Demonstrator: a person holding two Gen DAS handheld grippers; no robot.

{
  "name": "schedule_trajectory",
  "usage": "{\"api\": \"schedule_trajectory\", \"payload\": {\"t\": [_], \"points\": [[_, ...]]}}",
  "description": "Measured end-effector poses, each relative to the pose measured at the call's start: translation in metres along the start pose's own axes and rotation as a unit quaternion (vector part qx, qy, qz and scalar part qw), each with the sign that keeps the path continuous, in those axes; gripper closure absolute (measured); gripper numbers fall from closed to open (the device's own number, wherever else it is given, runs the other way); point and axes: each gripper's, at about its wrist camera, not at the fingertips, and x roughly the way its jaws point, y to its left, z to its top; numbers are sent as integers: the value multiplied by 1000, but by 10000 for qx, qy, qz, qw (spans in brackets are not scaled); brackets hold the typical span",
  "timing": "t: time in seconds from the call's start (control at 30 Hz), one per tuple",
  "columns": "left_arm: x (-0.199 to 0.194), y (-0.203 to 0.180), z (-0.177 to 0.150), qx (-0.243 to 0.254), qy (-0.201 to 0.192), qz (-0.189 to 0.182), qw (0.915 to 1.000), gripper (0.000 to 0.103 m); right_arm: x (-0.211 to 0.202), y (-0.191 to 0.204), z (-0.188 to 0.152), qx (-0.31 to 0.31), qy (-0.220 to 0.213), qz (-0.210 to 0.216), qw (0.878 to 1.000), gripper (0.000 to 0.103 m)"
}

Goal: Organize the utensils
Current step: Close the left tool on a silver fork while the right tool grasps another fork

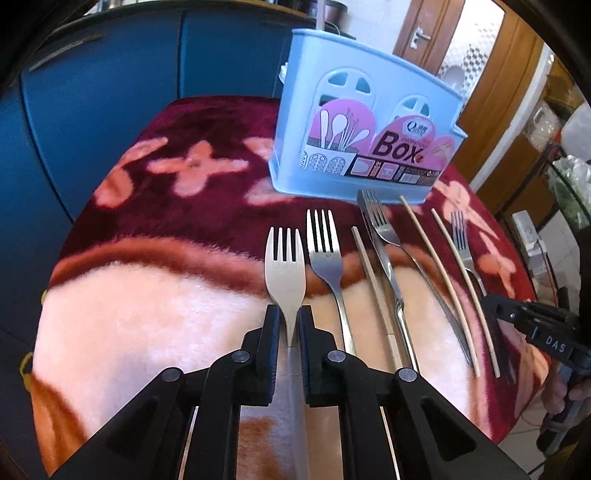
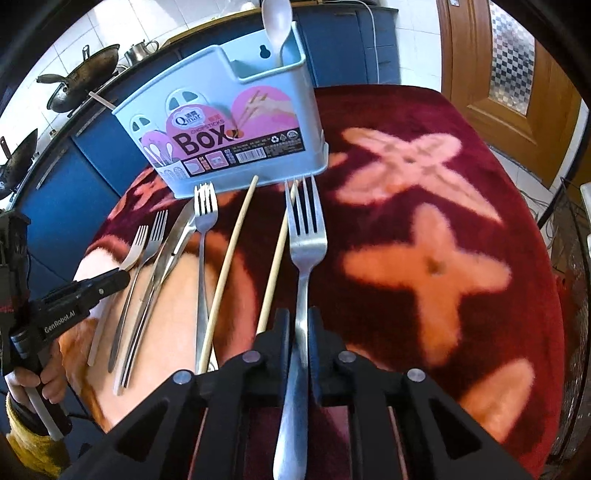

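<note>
1. Left tool (image 1: 287,325), jaws narrow, grips the white fork (image 1: 285,269) at lower centre.
2. Right tool (image 2: 297,325) clamps the steel fork (image 2: 306,236), tines toward the blue box (image 2: 221,122) at upper centre.

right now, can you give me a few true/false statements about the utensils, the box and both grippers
1. The left gripper is closed around the neck of a white fork. True.
2. The right gripper is empty. False: it grips the handle of a metal fork.
3. A white spoon stands in the blue utensil box. True.
4. The box lies tipped on its side. False: it stands upright on the red floral cloth.
5. Two wooden chopsticks lie on the cloth left of the fork in the right gripper. True.
6. Every fork is already in the box. False: several forks are on the cloth in front of it.
</note>
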Motion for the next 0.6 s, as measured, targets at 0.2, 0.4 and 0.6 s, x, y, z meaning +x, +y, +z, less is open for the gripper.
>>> {"api": "schedule_trajectory", "payload": {"t": [0.2, 0.4, 0.6], "points": [[9, -4, 8, 266, 209, 27, 9994, 91, 18, 12, 20, -419, 342, -210, 9983, 78], [8, -1, 10, 230, 170, -74, 9996, 92, 18, 4, 26, -295, 384, -32, 9988, 95], [-15, -7, 5, 113, -353, -483, 9981, 94, -14, 0, 13, -81, -384, 367, 9986, 96]]}}
